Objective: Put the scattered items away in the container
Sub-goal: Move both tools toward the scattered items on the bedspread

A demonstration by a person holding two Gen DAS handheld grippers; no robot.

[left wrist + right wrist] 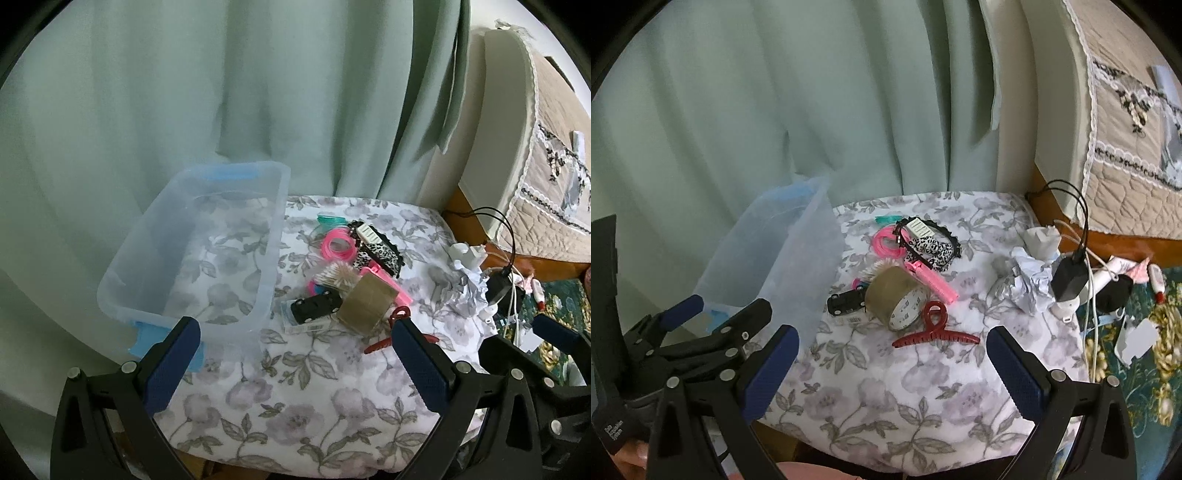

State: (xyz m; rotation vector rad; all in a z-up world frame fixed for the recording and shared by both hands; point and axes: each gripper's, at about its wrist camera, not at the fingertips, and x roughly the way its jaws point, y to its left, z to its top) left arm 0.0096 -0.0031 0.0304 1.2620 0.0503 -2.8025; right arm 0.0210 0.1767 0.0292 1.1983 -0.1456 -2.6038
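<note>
Together we hold both claws spread wide and empty above a flower-print surface (886, 398). Our left claw (295, 365) hovers near the clear plastic bin (192, 254), which sits at the left. Our right claw (892, 373) faces the pile just beside the bin: a red hair clip (934, 328), a tape roll (897, 295) and pink bands (886, 242).

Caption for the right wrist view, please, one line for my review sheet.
Open right gripper hovers over a floral cloth, facing a red hair claw, tape roll and an empty clear bin.
</note>
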